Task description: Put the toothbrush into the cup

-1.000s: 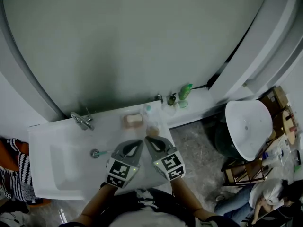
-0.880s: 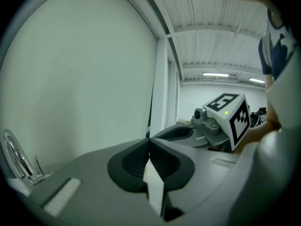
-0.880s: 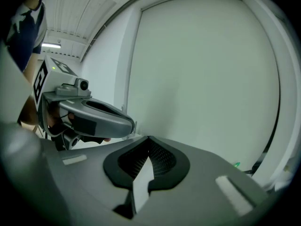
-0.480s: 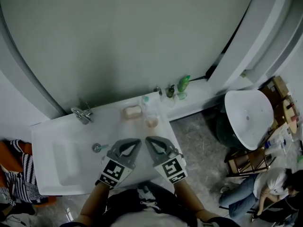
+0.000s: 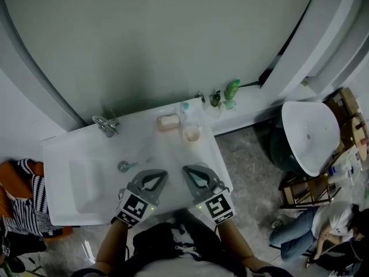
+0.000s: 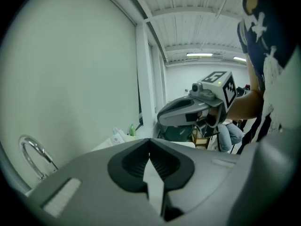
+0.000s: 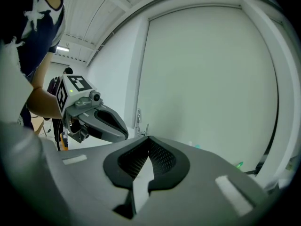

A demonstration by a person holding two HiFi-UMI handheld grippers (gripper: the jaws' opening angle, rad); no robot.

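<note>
A teal toothbrush (image 5: pixel 135 165) lies flat on the white counter (image 5: pixel 173 154), right of the basin. The pale pink cup (image 5: pixel 191 134) stands upright near the counter's back right corner. Both grippers hover over the front edge, side by side. My left gripper (image 5: pixel 162 174) (image 6: pixel 149 139) is shut and empty, its tips just in front of the toothbrush's right end. My right gripper (image 5: pixel 187 170) (image 7: pixel 148 137) is also shut and empty, well in front of the cup. Each gripper view shows the other gripper beside it.
A chrome faucet (image 5: pixel 106 124) stands behind the basin (image 5: pixel 81 180). A soap bar (image 5: pixel 168 122) and a small bottle (image 5: pixel 184 107) sit behind the cup. Green bottles (image 5: pixel 231 89) stand on the sill. A white toilet (image 5: pixel 308 137) is to the right, a mirror wall behind.
Both grippers have drawn back toward the counter's front edge, away from the cup. The toothbrush, earlier left of the left gripper, now lies just beyond its tips. Both stayed shut.
</note>
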